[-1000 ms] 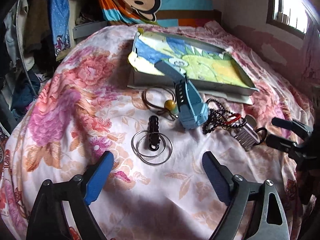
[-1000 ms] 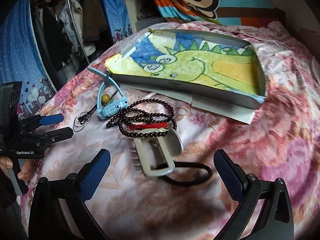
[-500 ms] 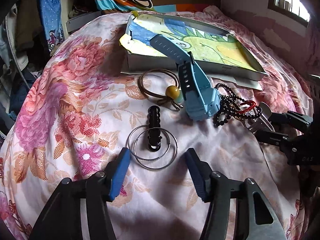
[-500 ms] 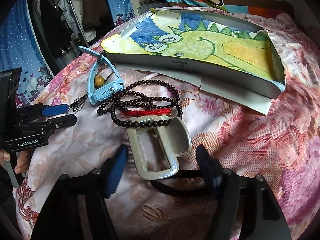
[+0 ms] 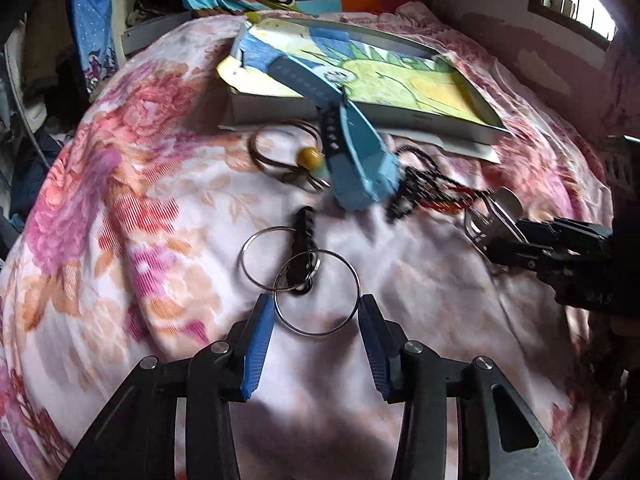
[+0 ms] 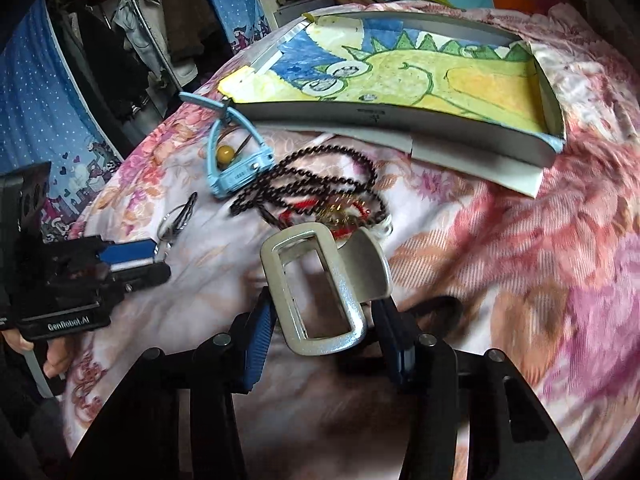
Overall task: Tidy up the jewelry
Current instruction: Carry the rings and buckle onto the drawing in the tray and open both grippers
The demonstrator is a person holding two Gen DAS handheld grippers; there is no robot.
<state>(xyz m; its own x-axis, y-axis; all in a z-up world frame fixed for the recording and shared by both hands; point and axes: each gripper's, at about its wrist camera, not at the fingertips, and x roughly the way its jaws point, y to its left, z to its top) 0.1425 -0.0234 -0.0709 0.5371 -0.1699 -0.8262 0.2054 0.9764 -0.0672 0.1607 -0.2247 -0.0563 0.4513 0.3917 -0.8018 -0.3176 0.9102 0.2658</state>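
On the flowered bedspread [image 5: 132,184], you have both claws set down over their targets. Your left claw [image 5: 316,316] has just been closing, and the nearer of the two linked wire rings [image 5: 316,292] lies between its blue pads [image 5: 260,344]; the left pad sits at the wire, but you cannot tell from here whether the right one bears on it yet. Your right claw [image 6: 326,320] has also just been closing, and it straddles the lower end of the silver buckle-shaped clip [image 6: 320,292], the pads tight against its sides or very nearly so.

To finish well, you likely want to squeeze until each piece is firmly pinched before lifting, since thin wire can slip flat under a pad and the soft cloth gives way beneath it. Lift slowly: the rings are threaded with a black ribbed clip [image 5: 302,240], and the silver clip touches the dark bead strand [image 6: 320,184], which may drag along.

The rings are thin, round, bright metal. The silver clip is a flat rounded rectangle with a matte sheen and a curved plate behind. Beside them lie a pale blue plastic watch [image 5: 360,168] and a shallow box with a crayon drawing [image 6: 400,76].
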